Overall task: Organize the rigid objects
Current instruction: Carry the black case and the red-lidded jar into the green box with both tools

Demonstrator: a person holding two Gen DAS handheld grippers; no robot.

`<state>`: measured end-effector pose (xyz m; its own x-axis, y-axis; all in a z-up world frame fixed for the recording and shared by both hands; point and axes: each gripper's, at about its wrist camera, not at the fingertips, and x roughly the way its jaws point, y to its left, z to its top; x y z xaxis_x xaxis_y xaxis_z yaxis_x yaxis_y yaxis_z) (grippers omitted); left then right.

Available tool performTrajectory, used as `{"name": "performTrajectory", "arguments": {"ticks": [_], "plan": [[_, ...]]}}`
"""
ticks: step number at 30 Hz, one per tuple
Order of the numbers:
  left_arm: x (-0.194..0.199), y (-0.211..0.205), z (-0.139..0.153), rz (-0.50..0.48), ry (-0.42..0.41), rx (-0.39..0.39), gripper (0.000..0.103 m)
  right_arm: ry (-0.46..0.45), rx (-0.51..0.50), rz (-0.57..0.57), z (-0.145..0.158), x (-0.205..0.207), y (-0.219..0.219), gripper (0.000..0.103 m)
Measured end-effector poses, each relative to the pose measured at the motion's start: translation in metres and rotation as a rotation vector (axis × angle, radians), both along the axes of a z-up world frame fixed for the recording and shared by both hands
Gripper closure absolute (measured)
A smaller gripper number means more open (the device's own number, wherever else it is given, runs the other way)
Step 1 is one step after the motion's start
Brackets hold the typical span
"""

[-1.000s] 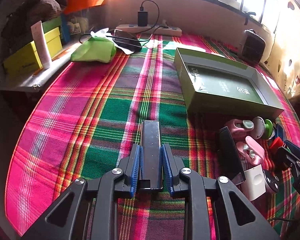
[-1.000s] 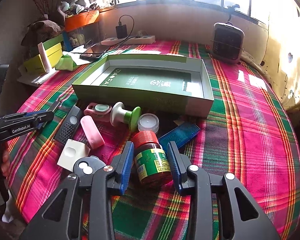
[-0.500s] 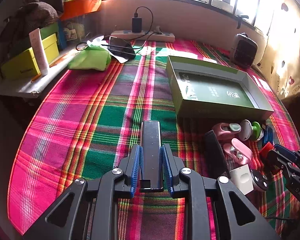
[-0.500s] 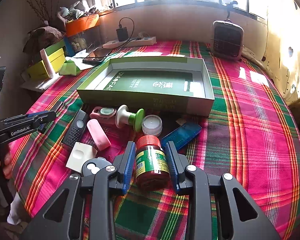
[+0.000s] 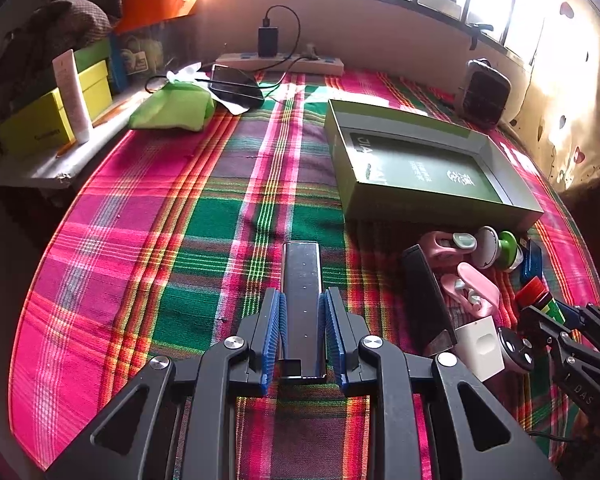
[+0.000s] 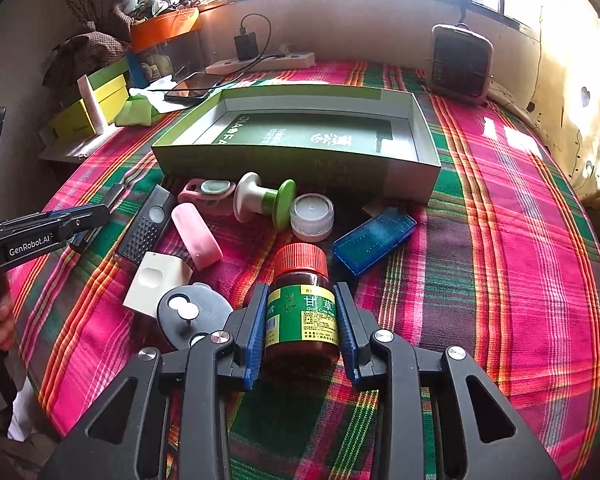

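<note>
Just changed: the right claw [image 6: 302,322] has narrowed a little around the brown bottle with the red cap [image 6: 302,304]; one second ago there was a clear gap at each side, now the blue pads lie against the green label.
Meaning for the task: I judge that the bottle is now gripped and ready to be lifted; the likely place for it is the green box [image 6: 424,152], which lies ahead of this claw and holds no loose objects yet.
Right claw: half narrow, closed on the bottle at its body, the cap pointing forward beyond the tips.
Left claw [image 5: 302,322]: narrow, unchanged, holding a flat dark bar [image 5: 301,280] that sticks out forward between the blue pads.
Green box from the left claw [image 5: 432,204]: ahead and to the right, well apart.
Other objects: a pink case [image 6: 196,236], a white and green spool [image 6: 264,202], a small clear jar [image 6: 312,216] and a blue case [image 6: 374,238] lie on the plaid cloth [image 6: 500,240] between the right claw and the box.
Risk: the bottle is round and smooth, it may turn in the pads.
</note>
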<state>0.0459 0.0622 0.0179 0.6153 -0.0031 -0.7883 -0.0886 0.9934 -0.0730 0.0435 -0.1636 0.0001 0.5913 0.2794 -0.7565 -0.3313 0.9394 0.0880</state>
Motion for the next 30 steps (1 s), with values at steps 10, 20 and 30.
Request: {"name": "performTrajectory", "arguments": {"ticks": [10, 20, 30], "plan": [[0.004, -0.008, 0.027, -0.047, -0.043, -0.017, 0.081, -0.063, 0.042, -0.016, 0.029, 0.003, -0.008, 0.07], [0.043, -0.023, 0.056, -0.126, -0.076, -0.055, 0.081, -0.102, 0.062, -0.023, 0.061, 0.038, -0.015, 0.07], [0.102, -0.046, 0.047, -0.198, -0.039, -0.105, 0.081, -0.05, 0.081, -0.035, 0.056, 0.101, -0.023, 0.07]]}}
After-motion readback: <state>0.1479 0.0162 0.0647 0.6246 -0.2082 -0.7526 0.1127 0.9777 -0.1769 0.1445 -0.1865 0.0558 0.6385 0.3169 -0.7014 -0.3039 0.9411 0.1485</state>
